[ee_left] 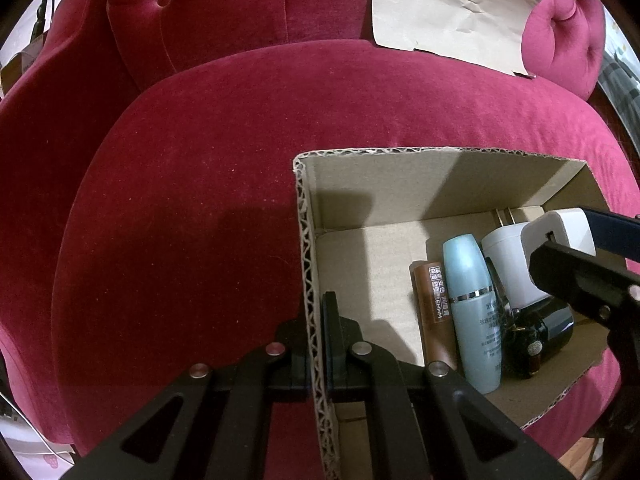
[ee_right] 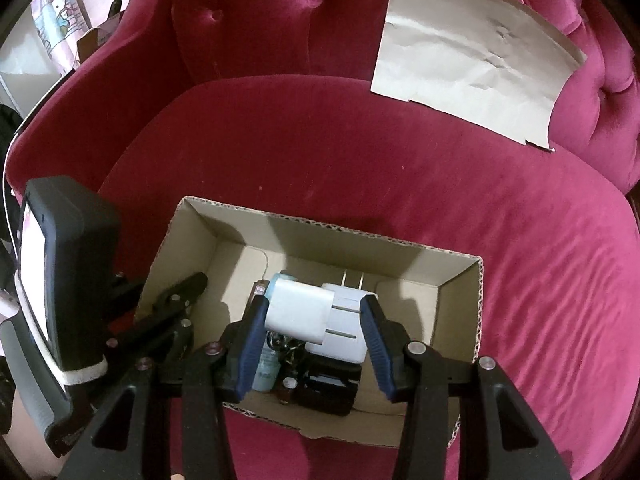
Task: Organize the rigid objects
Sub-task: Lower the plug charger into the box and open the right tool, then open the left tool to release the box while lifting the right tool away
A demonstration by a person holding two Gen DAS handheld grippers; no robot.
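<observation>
L gripper [ee_left: 320,344] pinches the near-left wall of the box [ee_left: 400,160]. R gripper [ee_right: 314,344] is spread, w/ a white charger [ee_right: 298,314] between its fingers, touching the left one; gap at the right. Below, inside the box: blue bottle [ee_left: 474,304], brown tube [ee_left: 434,312], dark jar [ee_left: 554,330], second charger [ee_left: 506,264]. Beyond: red sofa [ee_left: 200,160], paper [ee_left: 444,12].
</observation>
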